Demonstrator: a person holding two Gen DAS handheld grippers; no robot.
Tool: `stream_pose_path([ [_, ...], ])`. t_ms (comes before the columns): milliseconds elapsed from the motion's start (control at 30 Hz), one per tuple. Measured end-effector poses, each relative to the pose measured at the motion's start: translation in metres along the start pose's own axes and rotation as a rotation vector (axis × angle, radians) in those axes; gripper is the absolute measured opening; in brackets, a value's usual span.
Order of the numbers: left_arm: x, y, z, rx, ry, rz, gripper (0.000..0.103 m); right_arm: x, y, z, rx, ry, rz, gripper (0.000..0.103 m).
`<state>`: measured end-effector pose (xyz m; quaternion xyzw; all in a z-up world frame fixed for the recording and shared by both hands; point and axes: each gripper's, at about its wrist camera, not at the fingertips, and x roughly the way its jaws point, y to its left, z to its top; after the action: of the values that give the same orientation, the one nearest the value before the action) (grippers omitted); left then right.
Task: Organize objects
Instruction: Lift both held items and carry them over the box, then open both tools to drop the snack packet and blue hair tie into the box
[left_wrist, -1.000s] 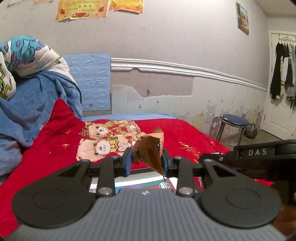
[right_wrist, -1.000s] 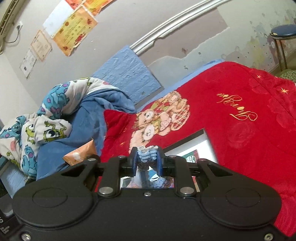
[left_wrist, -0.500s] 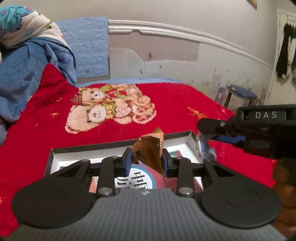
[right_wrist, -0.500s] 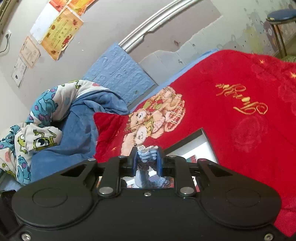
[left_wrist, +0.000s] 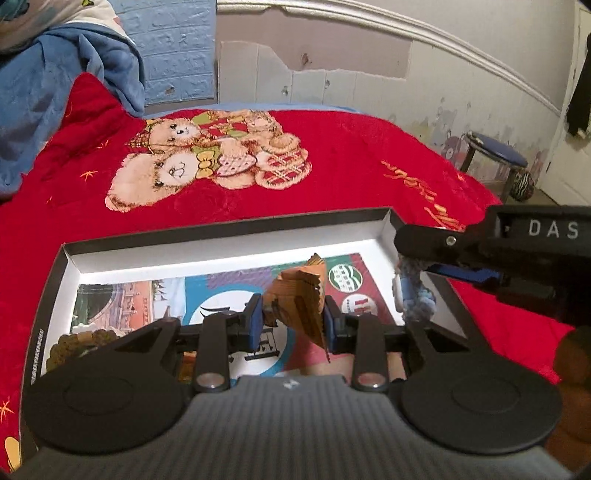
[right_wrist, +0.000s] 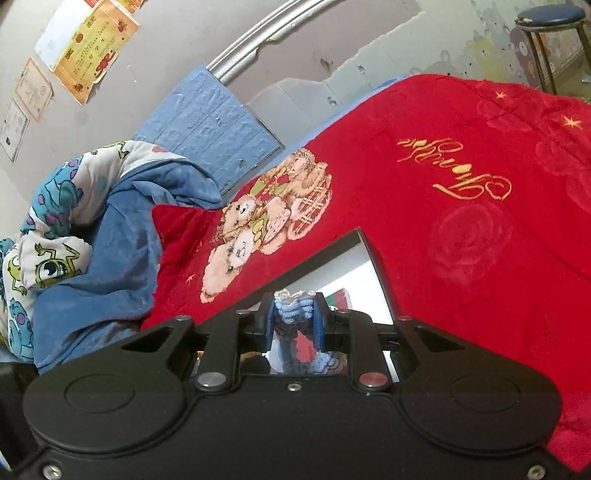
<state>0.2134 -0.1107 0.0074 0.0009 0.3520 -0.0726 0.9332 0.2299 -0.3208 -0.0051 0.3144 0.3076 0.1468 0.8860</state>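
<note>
My left gripper (left_wrist: 293, 319) is shut on a crumpled brown snack packet (left_wrist: 299, 295) and hangs over a shallow black-rimmed box (left_wrist: 229, 227) lying on the red blanket. A printed colour sheet (left_wrist: 221, 295) lines the box, and a string of brown beads (left_wrist: 85, 341) sits in its left part. My right gripper (right_wrist: 294, 323) is shut on a blue knitted item (right_wrist: 293, 308). In the left wrist view that knitted item (left_wrist: 415, 291) dangles over the box's right side.
The red blanket (left_wrist: 351, 166) with a teddy-bear print covers the bed. Blue and cartoon-print bedding (right_wrist: 74, 229) is heaped at the left. A blue stool (left_wrist: 495, 151) stands by the wall on the right. A hand (left_wrist: 572, 376) holds the right gripper.
Both grippers have come down and forward over the box, each keeping its hold. The left one tilted downward, so the box now fills its view.
</note>
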Motion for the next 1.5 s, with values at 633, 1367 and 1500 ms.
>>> stream_pose_path([
  [633,0.011,-0.010,-0.020,0.085,0.015,0.030,0.037,0.023,0.000,-0.018,-0.053,0.073,-0.040,0.021],
  [1367,0.015,-0.003,-0.018,0.042,0.026,-0.006,0.057,0.031,-0.007,-0.023,0.022,0.118,0.011,0.022],
  [1500,0.012,-0.001,-0.018,0.041,0.024,-0.001,0.066,0.028,-0.006,-0.023,0.031,0.111,0.014,0.031],
])
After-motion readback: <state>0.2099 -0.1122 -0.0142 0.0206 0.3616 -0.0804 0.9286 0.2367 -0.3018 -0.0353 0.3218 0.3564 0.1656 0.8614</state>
